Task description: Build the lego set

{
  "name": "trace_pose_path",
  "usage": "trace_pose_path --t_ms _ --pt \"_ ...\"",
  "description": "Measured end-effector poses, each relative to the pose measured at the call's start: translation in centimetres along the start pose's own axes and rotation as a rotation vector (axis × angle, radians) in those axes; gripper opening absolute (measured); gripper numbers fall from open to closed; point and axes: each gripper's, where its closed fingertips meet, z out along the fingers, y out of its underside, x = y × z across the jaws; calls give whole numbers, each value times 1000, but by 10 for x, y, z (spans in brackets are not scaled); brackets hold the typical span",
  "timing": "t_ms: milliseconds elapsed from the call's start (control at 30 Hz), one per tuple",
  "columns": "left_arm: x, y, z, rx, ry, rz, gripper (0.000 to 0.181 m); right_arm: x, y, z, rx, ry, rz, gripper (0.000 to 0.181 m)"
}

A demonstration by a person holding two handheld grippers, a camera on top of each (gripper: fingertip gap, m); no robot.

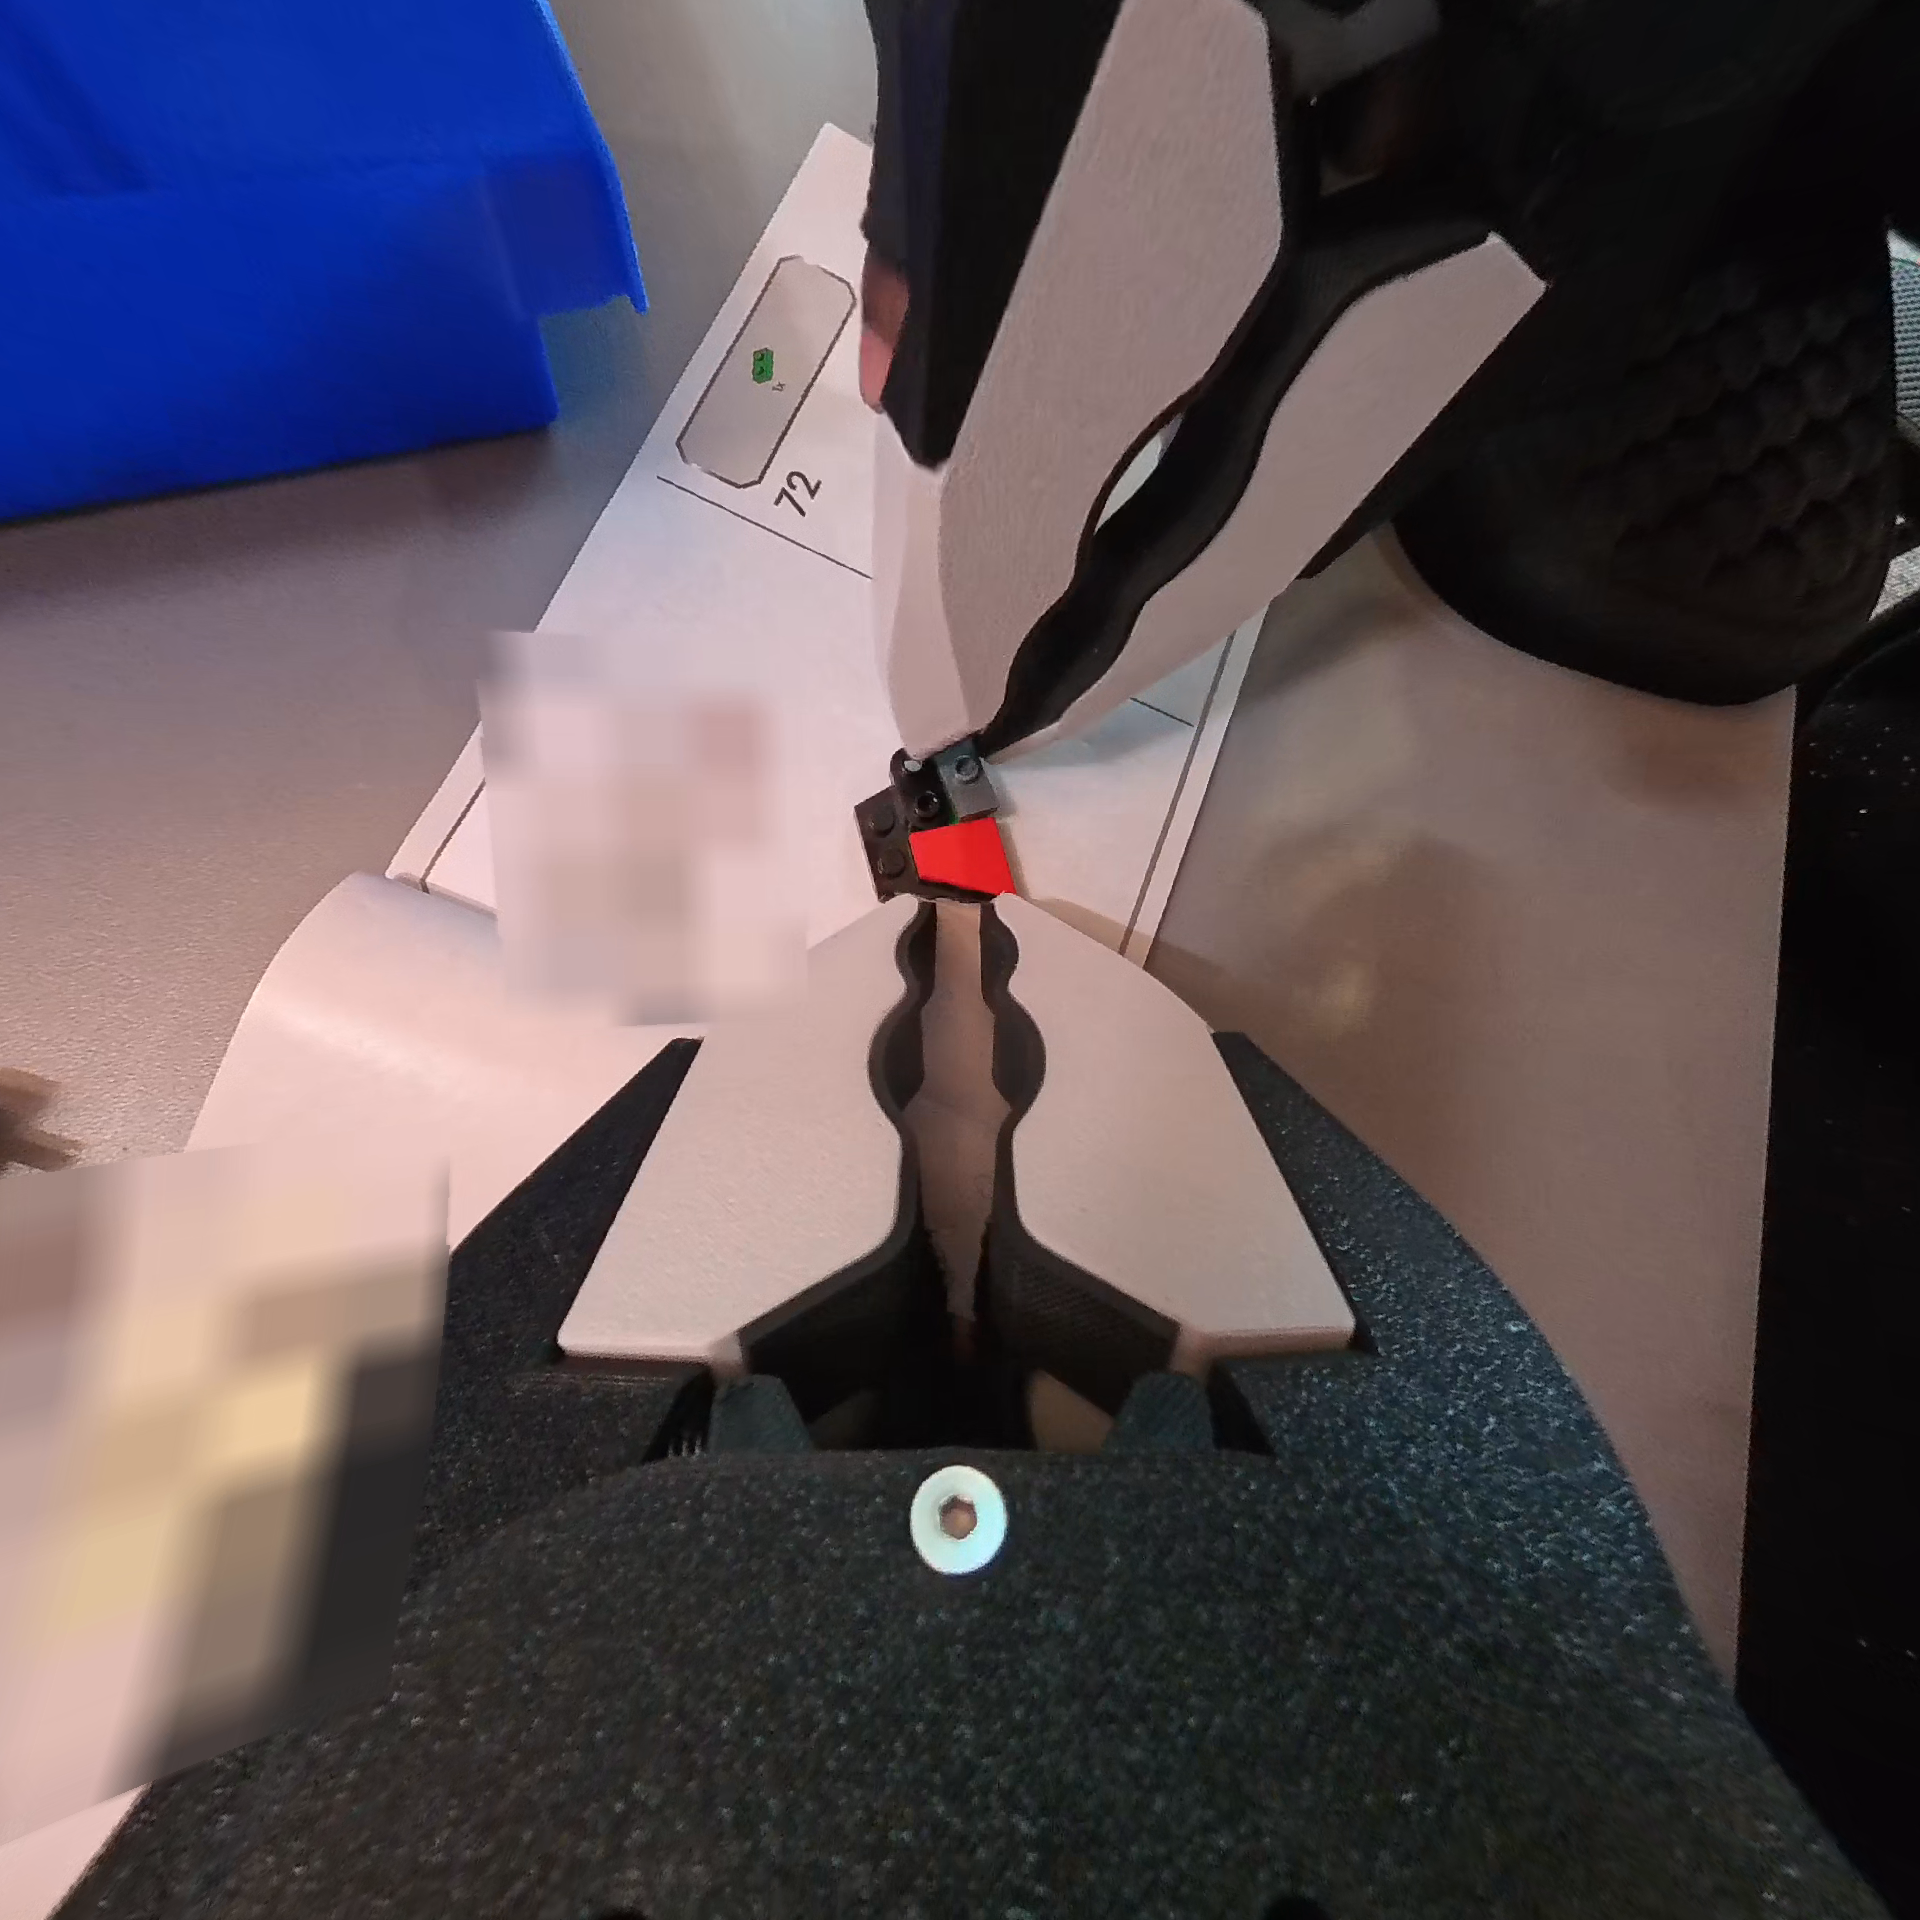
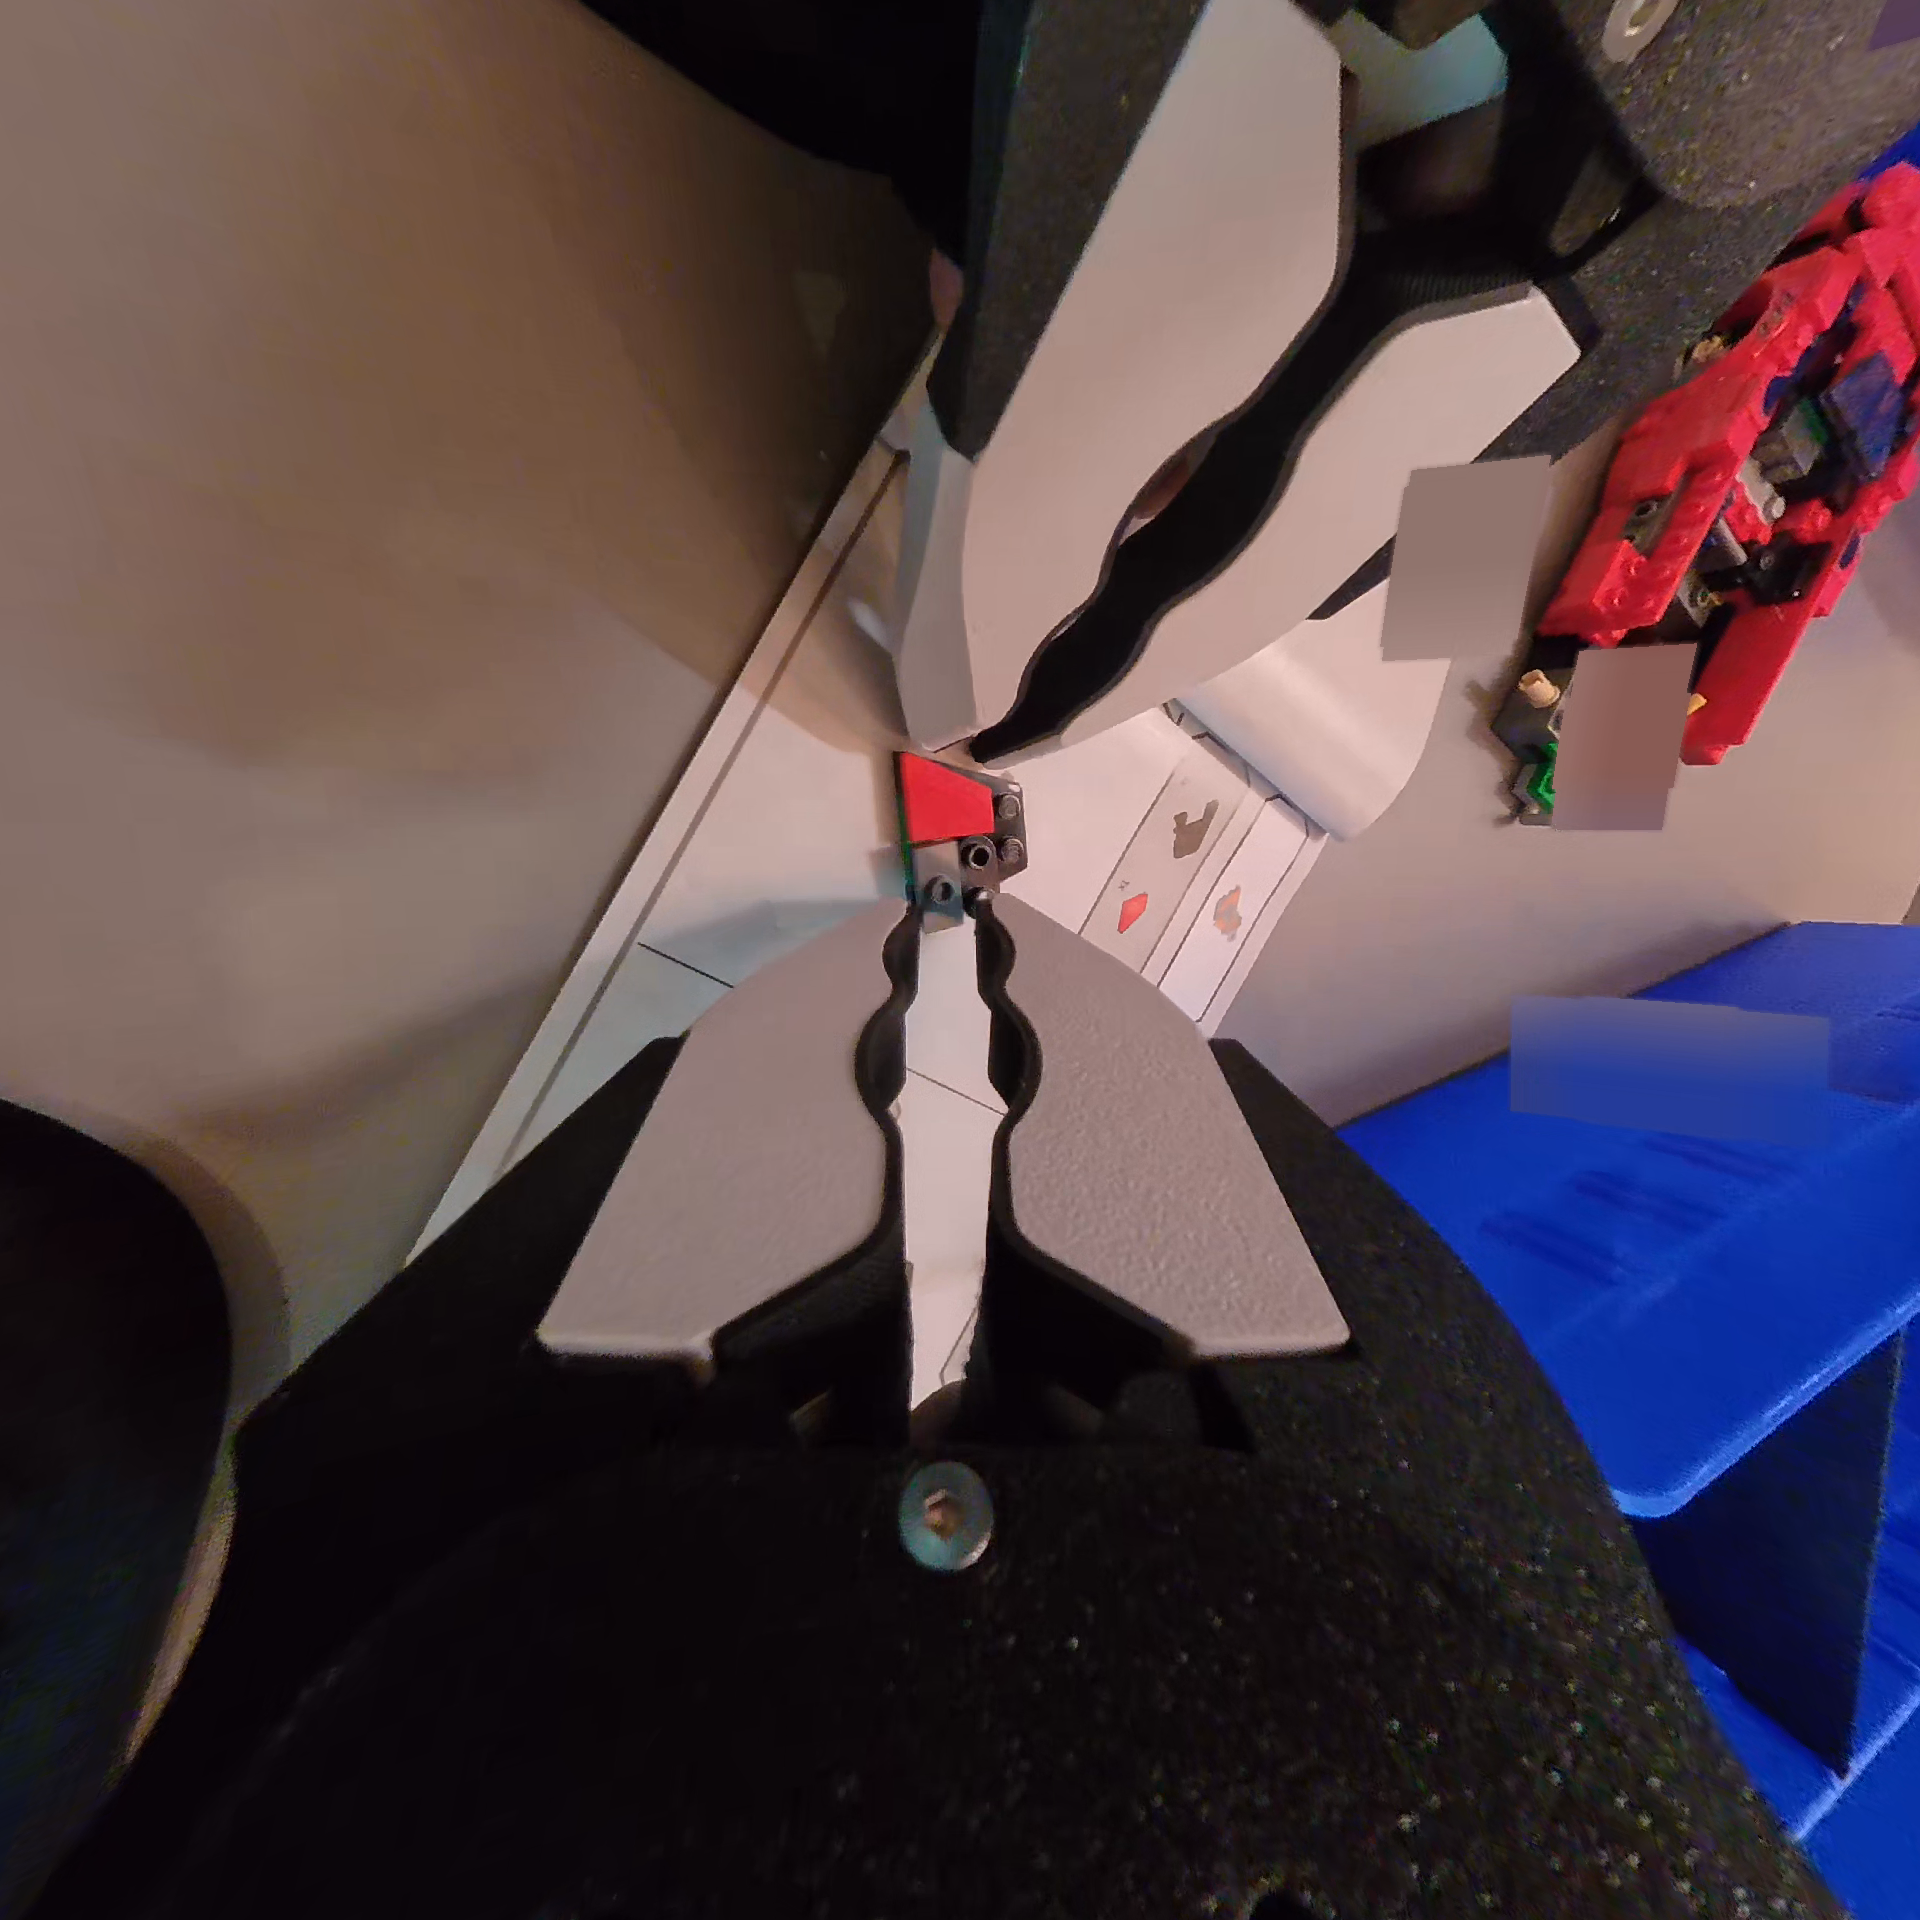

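We hold a small black-and-red lego piece (image 1: 940, 836) in the air between both tongs, above the open booklet (image 1: 727, 582) on the surface (image 1: 260, 644). Our left tongs (image 1: 956, 906) are nearly closed, their tips pinching the piece's red wedge end. Our right tongs (image 2: 948, 906) stand narrow, gripping the black studded end (image 2: 961, 873) from the opposite side. A blue bin (image 1: 270, 229) sits beyond the booklet, and the red lego car (image 2: 1766, 436) lies on the surface past the left tongs in the right wrist view.
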Motion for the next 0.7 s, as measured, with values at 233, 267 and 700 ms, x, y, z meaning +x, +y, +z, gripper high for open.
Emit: trace_pose_path --t_ms 233,267,700 --pt "0 0 0 0 1 0 7 0 -2 -1 26 11 21 10" --pt "0 0 0 0 1 -1 7 0 -3 -1 35 10 31 10" --pt "0 -1 1 7 2 12 2 -1 -7 0 140 -142 267 0"
